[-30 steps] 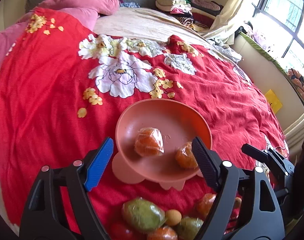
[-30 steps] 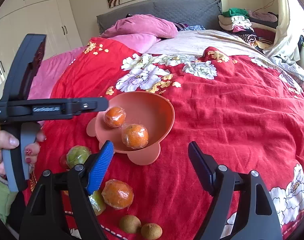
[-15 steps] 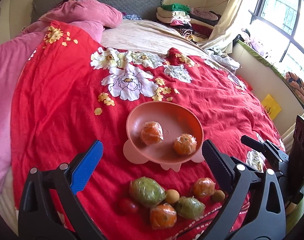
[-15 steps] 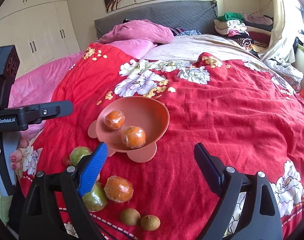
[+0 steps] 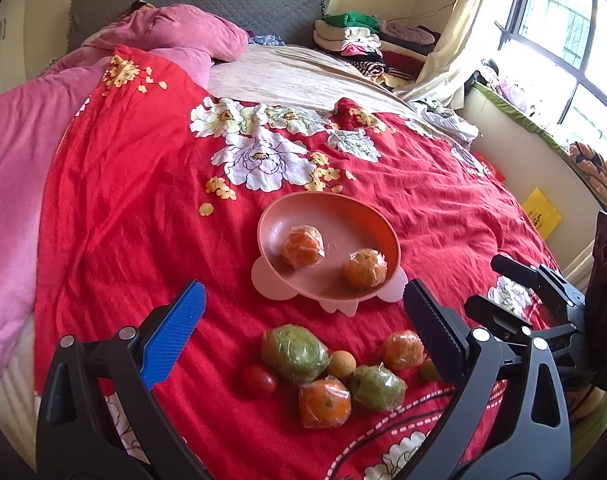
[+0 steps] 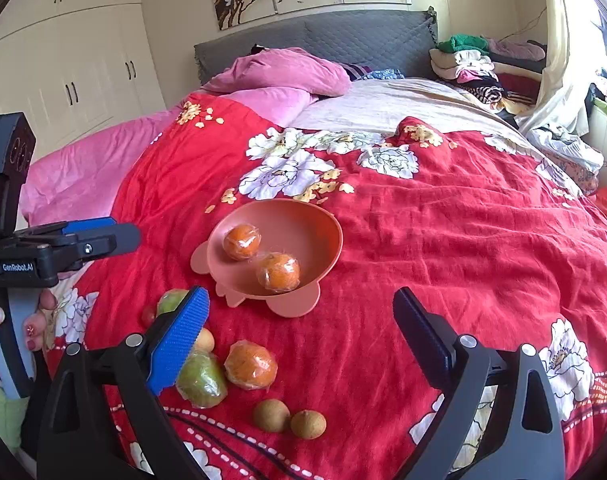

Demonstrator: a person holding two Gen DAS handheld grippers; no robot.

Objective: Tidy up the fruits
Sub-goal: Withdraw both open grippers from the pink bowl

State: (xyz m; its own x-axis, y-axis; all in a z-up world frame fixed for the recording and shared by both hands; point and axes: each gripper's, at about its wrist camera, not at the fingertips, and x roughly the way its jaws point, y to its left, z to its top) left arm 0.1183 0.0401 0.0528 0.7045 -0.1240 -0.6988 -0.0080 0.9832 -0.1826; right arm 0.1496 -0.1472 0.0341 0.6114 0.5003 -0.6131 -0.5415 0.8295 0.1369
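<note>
Both tongs, left [image 5: 303, 316] and right [image 6: 299, 320], hang released and empty, jaws just widened, above loose fruit [image 5: 327, 364] on the bed [image 5: 135, 208]; beyond, two oranges [image 5: 303, 246] sit in the bowl [image 5: 275, 212]. Next, likely, another pickup.

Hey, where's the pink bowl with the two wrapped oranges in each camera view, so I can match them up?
Left wrist view: the pink bowl sits just right of centre, beyond the loose fruit, framed between the open jaws.
Right wrist view: the same bowl sits left of centre, above the blue pad.
Shared landmark: the big white flower printed on the red bedspread, just beyond the bowl.
</note>
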